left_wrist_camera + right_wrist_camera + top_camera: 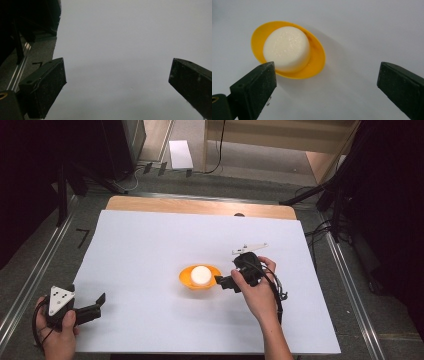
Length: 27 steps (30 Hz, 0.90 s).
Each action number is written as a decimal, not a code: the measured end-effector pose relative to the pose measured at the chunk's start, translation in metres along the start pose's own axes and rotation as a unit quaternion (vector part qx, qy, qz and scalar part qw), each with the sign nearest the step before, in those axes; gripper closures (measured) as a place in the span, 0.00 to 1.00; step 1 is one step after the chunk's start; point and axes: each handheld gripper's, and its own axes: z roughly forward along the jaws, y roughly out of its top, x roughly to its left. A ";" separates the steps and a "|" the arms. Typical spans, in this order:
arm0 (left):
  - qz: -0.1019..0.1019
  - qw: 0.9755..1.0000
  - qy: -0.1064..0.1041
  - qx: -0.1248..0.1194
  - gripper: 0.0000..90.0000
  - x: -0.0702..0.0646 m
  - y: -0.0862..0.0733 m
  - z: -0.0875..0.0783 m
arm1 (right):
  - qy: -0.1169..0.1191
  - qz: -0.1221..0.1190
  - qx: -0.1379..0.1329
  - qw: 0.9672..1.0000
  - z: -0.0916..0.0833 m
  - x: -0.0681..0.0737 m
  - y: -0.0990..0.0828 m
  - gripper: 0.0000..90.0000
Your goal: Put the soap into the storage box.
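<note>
A white sheet (150, 250) covers most of the bench (200, 206), whose wooden edge shows along the far side; around it lie grey floor, metal rails and dark stands; near the middle of the sheet sits a small yellow bowl (187, 279) with a white round block (200, 274) standing in it, its flat top rising above the rim; the block looks matt and slightly grainy, like foam or soap, so it is probably light and a little yielding, and unlikely to slip; the bowl looks like thin stiff plastic, light enough to slide or tip if nudged at its rim; the block's straight side above the rim seems the best place to take hold, from two opposite sides; the right gripper (222, 281) is held low just beside the bowl's right edge, its fingers (254, 90) spread wide apart with nothing between them, one close to the bowl's rim in the right gripper view; the left gripper (95, 304) rests well apart at the near left corner of the sheet, its fingers (45, 87) likewise wide apart over bare white; nothing else stands on the sheet, so the only obstacle I judge is the bowl's own rim, which shields the block's lower part
</note>
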 end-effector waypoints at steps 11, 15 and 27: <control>0.001 1.000 0.000 0.000 0.01 0.000 0.000 0.000 | -0.012 0.022 -0.019 1.000 -0.019 -0.024 -0.022 0.03; 0.001 1.000 0.001 0.000 0.01 0.000 0.000 0.000 | -0.016 0.030 -0.024 0.999 -0.022 -0.031 -0.032 0.03; 0.001 1.000 0.001 0.000 0.01 0.000 0.000 0.000 | -0.028 0.045 -0.024 0.998 -0.029 -0.051 -0.059 0.03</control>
